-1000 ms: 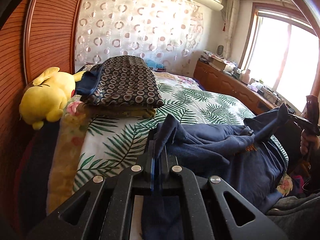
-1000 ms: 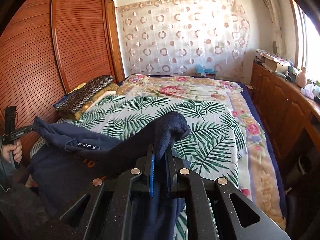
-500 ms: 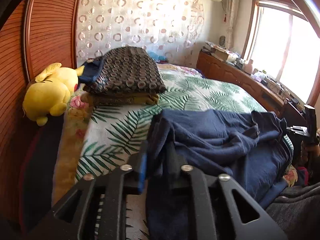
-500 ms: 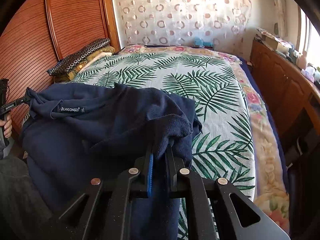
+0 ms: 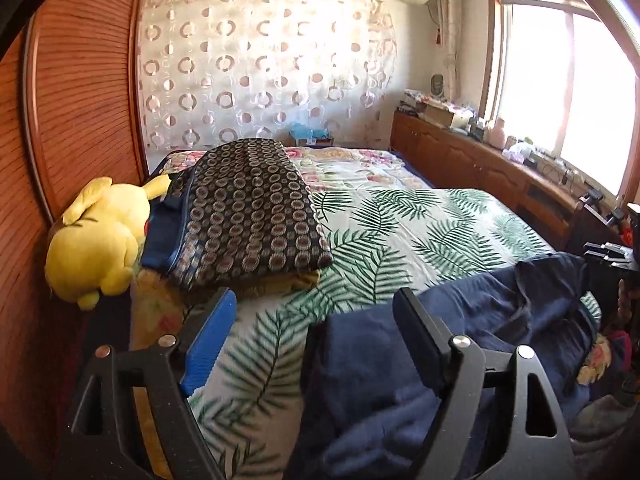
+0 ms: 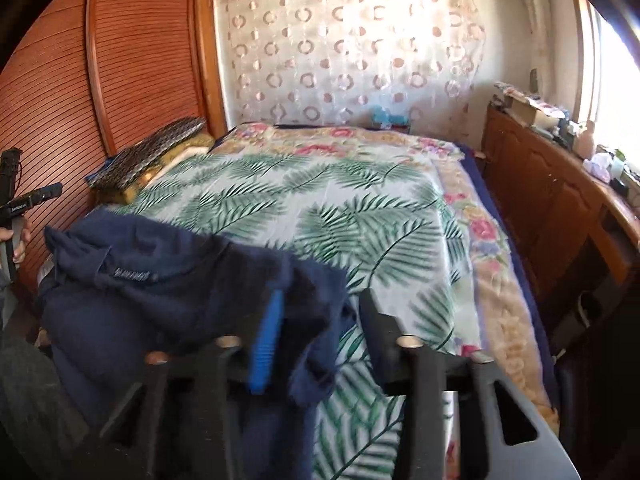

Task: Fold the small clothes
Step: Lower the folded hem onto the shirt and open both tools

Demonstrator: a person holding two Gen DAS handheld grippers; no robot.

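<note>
— How far along are we?

— Our navy sweatshirt lies doubled over at the near edge of the leaf-print bedspread, rumpled; smoothing and further folds remain, we judge.

— And the jaws?

— Our left gripper is opening wide, gripping nothing. Our right gripper is opening too, cloth draped loosely between its pads.
</note>
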